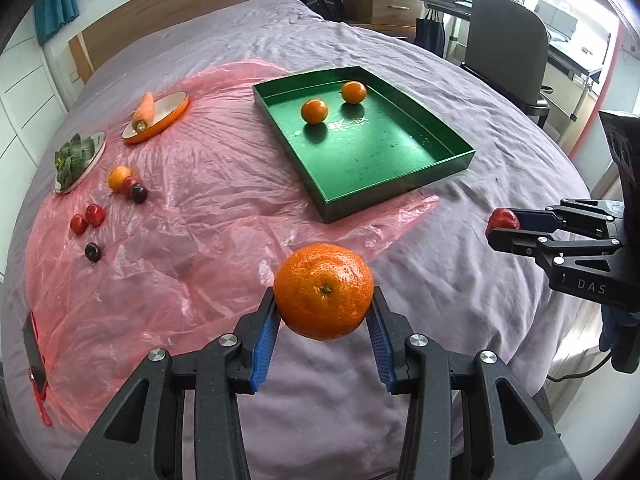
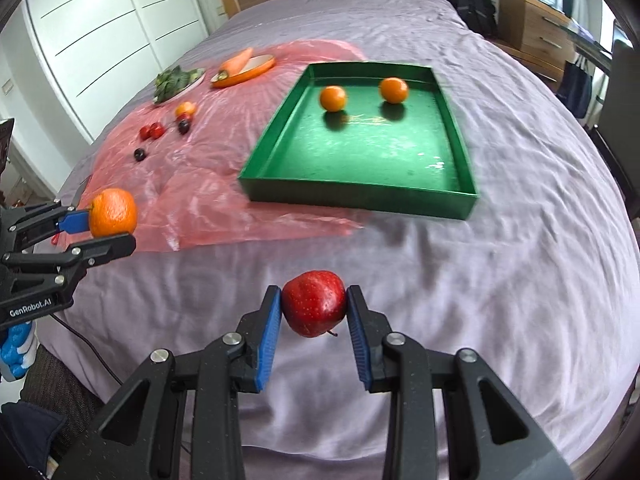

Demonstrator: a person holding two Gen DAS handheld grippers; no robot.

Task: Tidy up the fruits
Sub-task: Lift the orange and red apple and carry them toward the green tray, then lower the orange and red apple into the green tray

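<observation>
Left gripper [image 1: 323, 307] clamps a dimpled, round orange [image 1: 323, 291] above the wrinkled lilac sheet [image 1: 460, 248]; right gripper [image 2: 314, 309] pinches a glossy red apple [image 2: 314, 307]. The shiny green tray [image 2: 362, 194] sits at twelve o'clock, holding two oranges.

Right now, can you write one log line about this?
left gripper: holds orange | right gripper: holds apple | green tray: two oranges

Left hand-held gripper [image 1: 323, 312] clamps orange [image 1: 323, 291]; tray [image 1: 400, 192] beyond.
</observation>
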